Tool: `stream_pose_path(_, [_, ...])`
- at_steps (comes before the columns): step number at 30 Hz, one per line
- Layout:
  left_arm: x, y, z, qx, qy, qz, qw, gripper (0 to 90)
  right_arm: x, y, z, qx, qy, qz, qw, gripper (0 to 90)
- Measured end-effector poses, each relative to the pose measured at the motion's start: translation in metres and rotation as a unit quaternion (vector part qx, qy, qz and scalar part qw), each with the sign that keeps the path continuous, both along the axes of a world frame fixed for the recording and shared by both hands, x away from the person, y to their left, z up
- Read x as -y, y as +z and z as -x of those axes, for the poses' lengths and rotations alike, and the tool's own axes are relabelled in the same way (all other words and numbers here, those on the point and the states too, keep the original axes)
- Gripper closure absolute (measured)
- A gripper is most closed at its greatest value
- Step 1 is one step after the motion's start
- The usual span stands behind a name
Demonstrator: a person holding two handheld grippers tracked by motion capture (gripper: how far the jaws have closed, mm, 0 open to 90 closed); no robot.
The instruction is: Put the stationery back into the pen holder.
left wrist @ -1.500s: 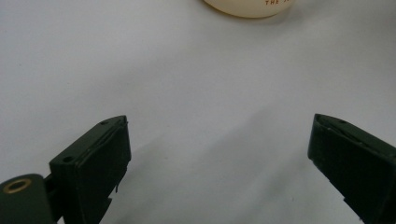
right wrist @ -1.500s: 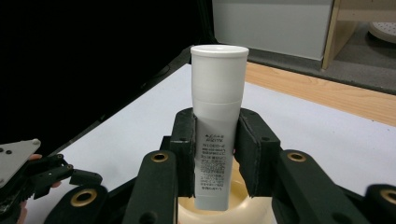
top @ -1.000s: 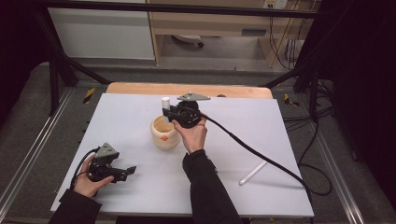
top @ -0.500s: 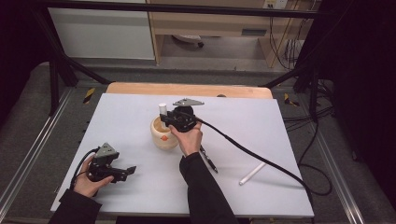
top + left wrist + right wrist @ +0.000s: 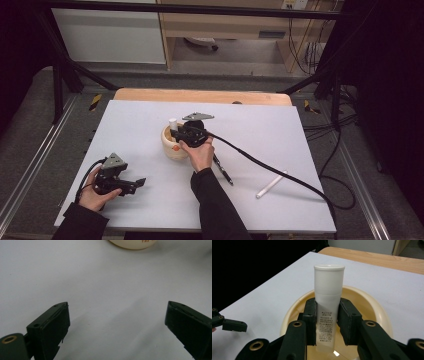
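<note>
while the right gripper (image 5: pixel 326 315) pinches a white tube (image 5: pixel 328 302) cap-up between both pads, the tube's lower end sits inside the cream bowl (image 5: pixel 372 305) at table centre. step in hand, as i judge it: setting the tube into the bowl. next move calls for easing the pads apart so the tube leans on the rim, then lifting clear without tipping the bowl. left gripper (image 5: pixel 131 184) rests near-left, jaws wide apart, holding nothing. a white stick (image 5: pixel 271 184) and a dark pen (image 5: pixel 223 171) lie to the right.

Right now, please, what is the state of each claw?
Left claw: open, holding nothing, low over the table.
Right claw: closed on the white tube, cap up, above the cream bowl.
</note>
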State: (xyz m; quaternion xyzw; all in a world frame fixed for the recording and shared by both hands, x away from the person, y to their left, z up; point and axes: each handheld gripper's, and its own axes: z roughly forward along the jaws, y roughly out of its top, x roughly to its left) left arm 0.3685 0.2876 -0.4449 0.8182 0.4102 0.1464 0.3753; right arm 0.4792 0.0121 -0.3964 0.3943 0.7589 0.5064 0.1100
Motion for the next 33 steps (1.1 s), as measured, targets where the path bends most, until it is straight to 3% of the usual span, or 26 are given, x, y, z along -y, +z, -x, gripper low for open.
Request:
stream_pose_path(8, [0.0, 0.0, 0.0, 0.0, -0.001, -0.001, 1.0, 6.0, -0.001, -0.002, 0.001, 0.0, 0.007, -0.001, 1.0, 69.2])
stream_pose_path(17, [0.0, -0.001, 0.0, 0.0, -0.001, -0.001, 1.0, 6.0, 0.0, 0.001, 0.004, 0.008, 0.007, 0.015, 0.9998, 64.3])
stream_pose_path(21, [0.0, -0.001, 0.0, -0.001, -0.001, -0.001, 1.0, 6.0, 0.002, 0.007, 0.006, 0.017, 0.008, 0.008, 0.9998, 61.0])
stream_pose_path(27, [0.0, 0.0, 0.0, -0.001, -0.001, -0.001, 1.0, 6.0, 0.008, 0.022, 0.011, 0.039, 0.015, 0.02, 0.9989, 38.7])
stream_pose_path(33, [0.001, -0.001, 0.0, -0.001, -0.001, -0.002, 1.0, 6.0, 0.016, 0.037, 0.019, 0.053, 0.035, 0.043, 0.997, 22.7])
